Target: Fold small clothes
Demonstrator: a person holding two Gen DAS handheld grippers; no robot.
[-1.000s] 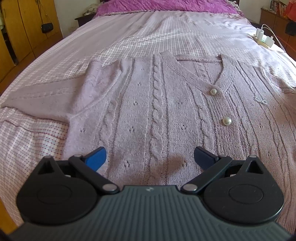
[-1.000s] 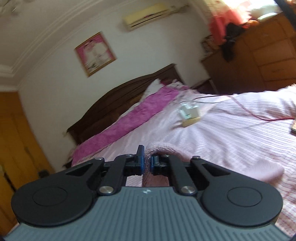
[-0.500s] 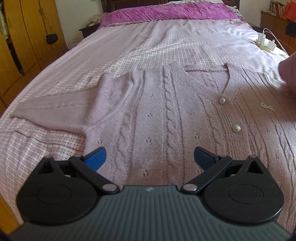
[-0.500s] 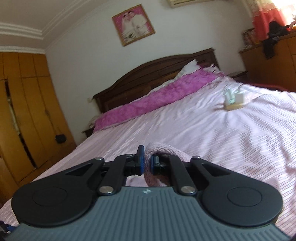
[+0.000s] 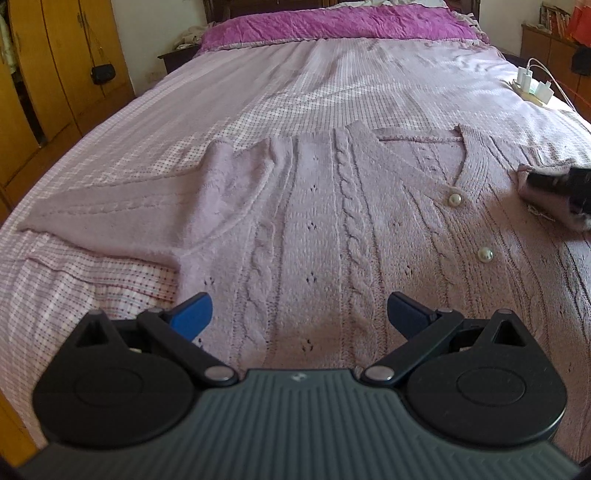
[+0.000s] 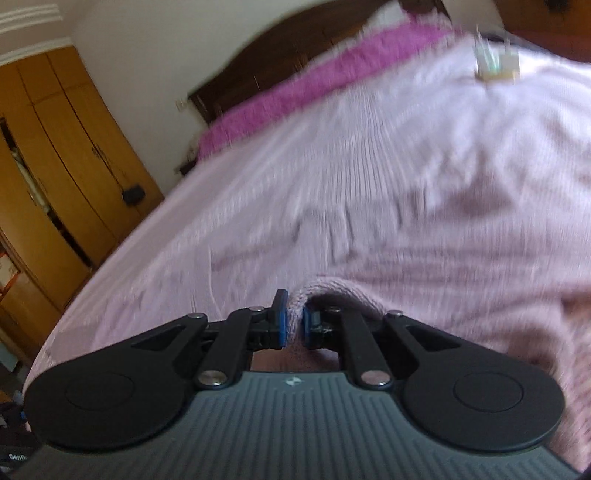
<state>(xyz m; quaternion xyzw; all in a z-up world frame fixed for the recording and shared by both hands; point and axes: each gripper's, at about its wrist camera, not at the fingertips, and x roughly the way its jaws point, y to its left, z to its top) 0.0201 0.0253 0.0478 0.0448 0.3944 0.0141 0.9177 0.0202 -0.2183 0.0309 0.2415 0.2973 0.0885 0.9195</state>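
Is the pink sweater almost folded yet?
Not yet. The cardigan lies spread flat on the bed, its far sleeve out sideways. The right gripper, its jaws just opening, has the other sleeve between its pads. The left gripper is open, empty.

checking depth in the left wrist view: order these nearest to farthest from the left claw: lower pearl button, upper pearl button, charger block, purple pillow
From the left claw:
1. Lower button, right of centre on the cardigan.
2. Upper button, just below the V-neck.
3. Charger block, far right on the bed.
4. Purple pillow, at the headboard end.

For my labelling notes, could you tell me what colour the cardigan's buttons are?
Pearly white buttons, clearest in the left wrist view.
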